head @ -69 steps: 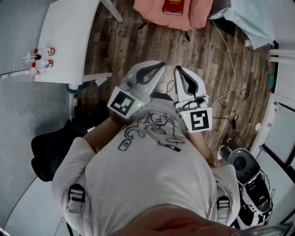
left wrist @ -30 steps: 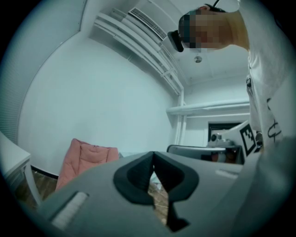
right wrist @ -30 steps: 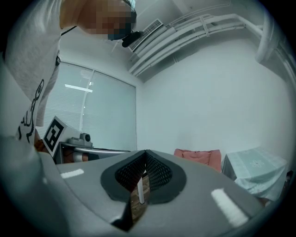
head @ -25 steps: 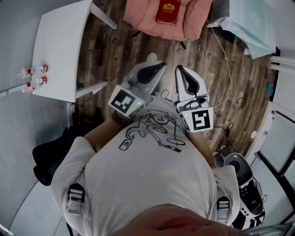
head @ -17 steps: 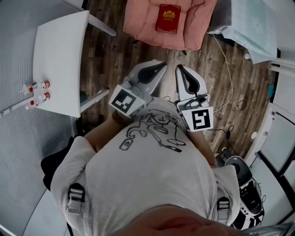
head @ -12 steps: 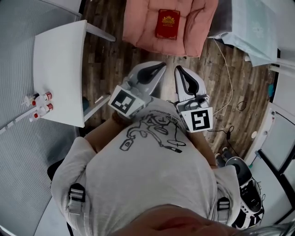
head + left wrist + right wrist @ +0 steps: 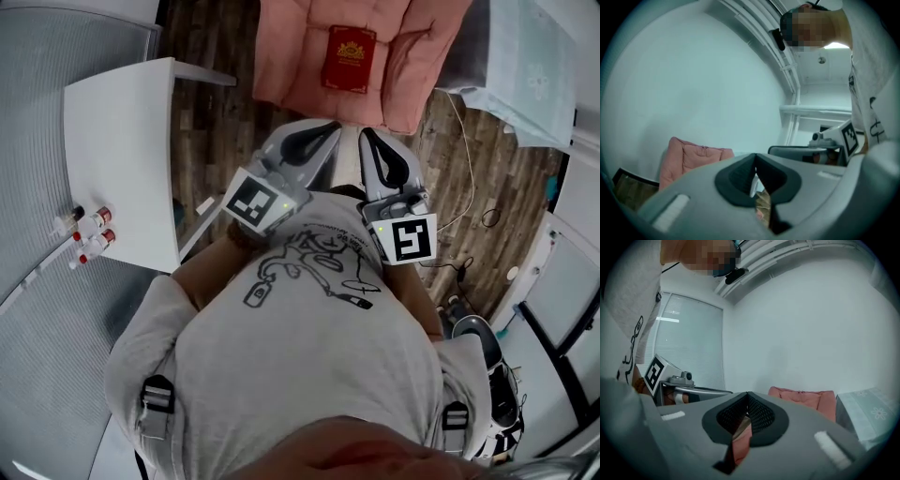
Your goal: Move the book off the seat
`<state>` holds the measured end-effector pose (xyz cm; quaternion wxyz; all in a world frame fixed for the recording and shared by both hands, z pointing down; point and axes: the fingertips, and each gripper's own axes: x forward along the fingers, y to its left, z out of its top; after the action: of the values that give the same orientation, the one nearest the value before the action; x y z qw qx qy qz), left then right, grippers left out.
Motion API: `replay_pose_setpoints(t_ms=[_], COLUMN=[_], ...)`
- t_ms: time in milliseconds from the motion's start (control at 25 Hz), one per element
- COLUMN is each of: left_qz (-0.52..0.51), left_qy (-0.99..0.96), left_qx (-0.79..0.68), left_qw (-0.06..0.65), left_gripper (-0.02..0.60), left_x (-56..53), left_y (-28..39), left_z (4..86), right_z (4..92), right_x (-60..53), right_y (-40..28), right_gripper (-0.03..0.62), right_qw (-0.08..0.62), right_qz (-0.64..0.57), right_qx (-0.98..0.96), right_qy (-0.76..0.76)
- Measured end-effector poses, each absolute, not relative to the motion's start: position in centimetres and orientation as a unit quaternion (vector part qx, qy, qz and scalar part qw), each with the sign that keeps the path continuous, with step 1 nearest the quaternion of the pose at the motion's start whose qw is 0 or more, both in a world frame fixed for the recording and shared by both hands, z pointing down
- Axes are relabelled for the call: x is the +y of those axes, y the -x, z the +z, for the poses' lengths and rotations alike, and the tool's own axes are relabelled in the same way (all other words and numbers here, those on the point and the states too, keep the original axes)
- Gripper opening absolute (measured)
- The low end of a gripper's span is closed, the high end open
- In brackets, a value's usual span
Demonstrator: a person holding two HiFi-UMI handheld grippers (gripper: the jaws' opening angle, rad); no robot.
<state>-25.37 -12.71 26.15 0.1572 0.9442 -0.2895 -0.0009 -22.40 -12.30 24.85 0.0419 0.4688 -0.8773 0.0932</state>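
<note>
Red book point(image 7: 349, 58) is being shown lying flat on the pink cushioned seat point(image 7: 281, 56), roughly in the middle of the cushion, gold emblem on the cover facing up. Nothing is being touched by either tool. Left tongs point(image 7: 755, 161) are being held pressed together, with nothing pinched between the pads. Right tongs point(image 7: 747, 401) are being held pressed together too, nothing pinched. In the head view both tongs are being held close in front of the person's grey T-shirt point(image 7: 300, 347), side by side, tips pointing toward the seat, just short of its near edge and apart from the book. The marker cubes are being seen facing up near the chest.

A white table point(image 7: 122, 141) is being shown to the left of the seat, with small red-capped bottles point(image 7: 94, 234) lying at its near left corner. Dark wood floor point(image 7: 211, 131) is being seen between table and seat. A pale blue cloth point(image 7: 525, 66) is being shown to the right of the seat, and a thin cable point(image 7: 464, 141) is being seen trailing on the floor below it.
</note>
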Motion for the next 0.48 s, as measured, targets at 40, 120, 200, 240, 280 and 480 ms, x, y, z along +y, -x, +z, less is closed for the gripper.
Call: replay_pose_setpoints(t_ms=[40, 120, 200, 240, 280, 480], left_qz=[0.001, 0.003, 0.005, 0.007, 0.008, 0.014], left_qy=[-0.943, -0.943, -0.943, -0.943, -0.943, -0.941], left_qx=[-0.290, -0.289, -0.286, -0.285, -0.285, -0.286], left_qw=[0.161, 0.165, 0.168, 0.170, 0.170, 0.180], left_gripper=[0.002, 0.002, 0.002, 0.002, 0.002, 0.002], left_x=[-13.3, -14.1, -14.5, -14.8, -15.0, -15.9], left_y=[25.5, 25.6, 25.6, 25.5, 25.5, 25.2], left_z=[26.3, 26.6, 27.0, 27.2, 27.4, 28.6], right_z=[25.1, 25.8, 26.3, 26.3, 26.4, 27.5], right_x=[-12.9, -13.6, -14.3, -14.7, -15.0, -16.0], right_y=[22.5, 22.6, 22.6, 22.6, 22.6, 22.2], right_gripper=[0.006, 0.006, 0.006, 0.006, 0.006, 0.006], right_qw=[0.045, 0.059, 0.067, 0.064, 0.061, 0.086], right_qz=[0.091, 0.091, 0.096, 0.100, 0.103, 0.102], right_qx=[-0.879, -0.881, -0.881, -0.880, -0.880, -0.883], right_qy=[-0.465, -0.460, -0.458, -0.459, -0.460, -0.451])
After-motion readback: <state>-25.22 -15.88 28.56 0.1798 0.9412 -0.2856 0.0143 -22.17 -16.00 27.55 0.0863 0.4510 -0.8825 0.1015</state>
